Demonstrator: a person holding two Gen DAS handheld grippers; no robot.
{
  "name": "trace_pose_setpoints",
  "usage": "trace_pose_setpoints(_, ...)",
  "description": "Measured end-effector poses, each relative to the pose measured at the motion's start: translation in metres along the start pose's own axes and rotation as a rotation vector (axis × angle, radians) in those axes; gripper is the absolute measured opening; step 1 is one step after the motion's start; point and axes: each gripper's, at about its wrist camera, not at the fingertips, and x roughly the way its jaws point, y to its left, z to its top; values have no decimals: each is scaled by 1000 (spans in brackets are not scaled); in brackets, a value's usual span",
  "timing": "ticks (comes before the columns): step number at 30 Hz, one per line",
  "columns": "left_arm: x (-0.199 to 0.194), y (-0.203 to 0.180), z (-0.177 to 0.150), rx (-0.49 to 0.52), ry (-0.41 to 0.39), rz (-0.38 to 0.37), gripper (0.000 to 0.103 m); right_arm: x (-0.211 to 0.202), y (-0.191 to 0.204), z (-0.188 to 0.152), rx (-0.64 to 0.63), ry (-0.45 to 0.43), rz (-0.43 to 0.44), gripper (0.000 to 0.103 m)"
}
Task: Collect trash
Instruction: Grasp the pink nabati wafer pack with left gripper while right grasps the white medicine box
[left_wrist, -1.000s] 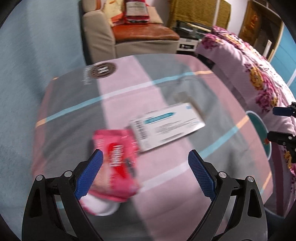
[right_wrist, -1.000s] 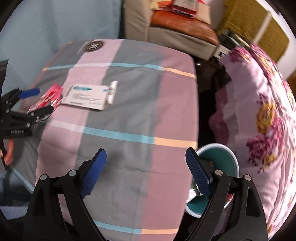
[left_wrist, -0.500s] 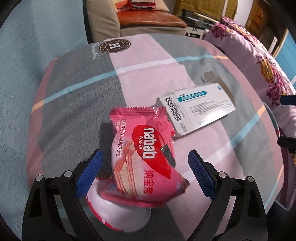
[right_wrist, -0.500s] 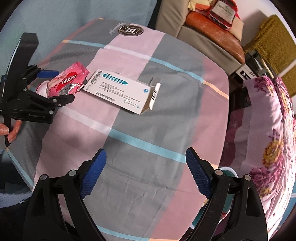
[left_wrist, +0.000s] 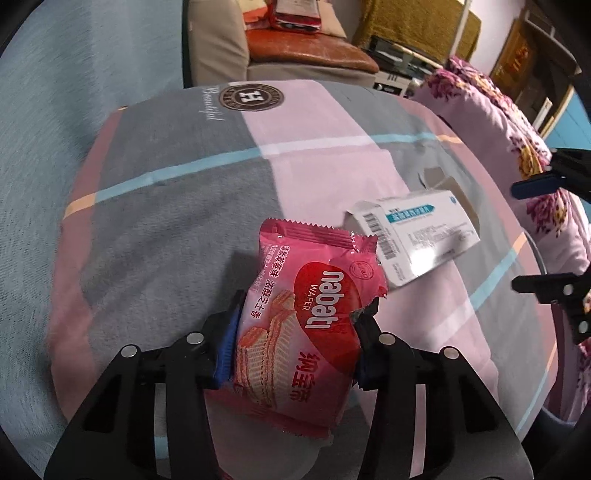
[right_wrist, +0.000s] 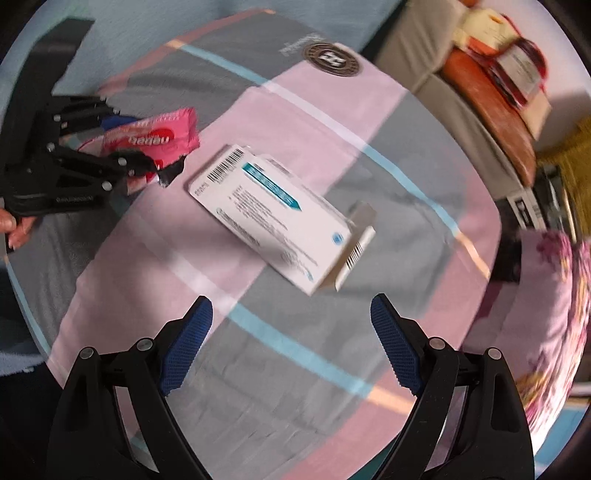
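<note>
A pink wafer packet (left_wrist: 314, 280) lies near the front of the round table (left_wrist: 177, 221), partly over a white rounded thing (left_wrist: 295, 454). My left gripper (left_wrist: 300, 317) is closing, and its blue pads press the packet's two sides. The right wrist view shows that gripper (right_wrist: 131, 142) on the packet (right_wrist: 166, 133) at the far left. A white medicine box (left_wrist: 417, 236) with a barcode and an open flap lies just right of the packet. My right gripper (right_wrist: 291, 306) hovers open and empty over the cloth, a little short of the box (right_wrist: 273, 218).
A striped pink and grey cloth covers the table (right_wrist: 369, 122). A beige armchair (left_wrist: 221, 48) with an orange cushion stands behind it. Flowered pink bedding (left_wrist: 517, 140) lies close along the right side. A person's hand (right_wrist: 14, 229) holds the left gripper.
My left gripper sank over the wafer packet and drew its jaws in onto it. My right gripper swung in over the table toward the white box, rolling as it came.
</note>
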Motion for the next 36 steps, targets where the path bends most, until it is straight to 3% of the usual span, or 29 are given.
trace_pose_setpoints(14,4,20,9,-43,16,-15,49,53,6,51,-306,83,85,83)
trace_pose_setpoints(29,6,21,12,-59,31,15,52,77,-13,64,-288,87,209,83)
trace_pose_setpoints(33,4,24,10,-67,32,11,64,72,-8,63,-279,85,244,78)
trace_pose_setpoints(36,5,25,9,-62,37,16,66,68,-8,62,-266,97,266,75)
